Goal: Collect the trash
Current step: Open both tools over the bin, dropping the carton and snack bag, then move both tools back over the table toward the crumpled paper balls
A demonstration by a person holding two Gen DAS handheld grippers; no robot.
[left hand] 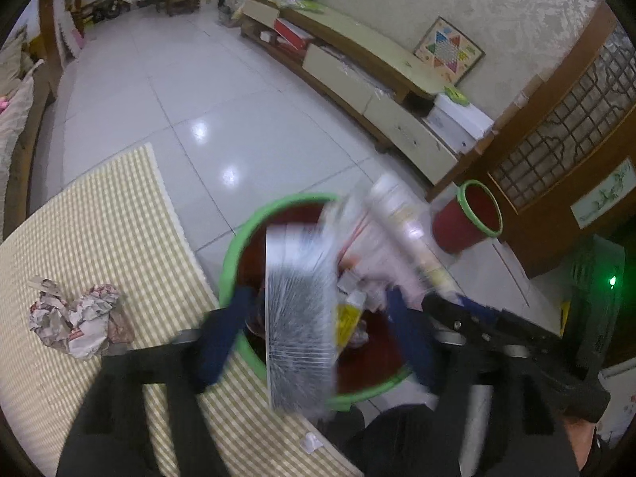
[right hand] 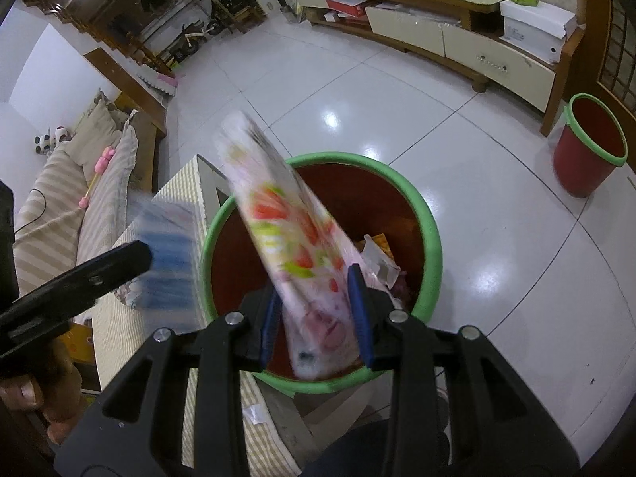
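A silvery, striped plastic wrapper (left hand: 298, 314) is standing almost upright over the red bin with the green rim (left hand: 238, 246), its lower end hanging over the near rim. To its right, a pink packet printed with red and green fruit (right hand: 294, 254) is leaning far-left above the bin's mouth; both are blurred, so whether they are touching the bin is hard to tell. Paper scraps (right hand: 377, 258) are lying inside the bin. A crumpled ball of newspaper (left hand: 75, 318) is sitting on the checked tabletop, left of the bin.
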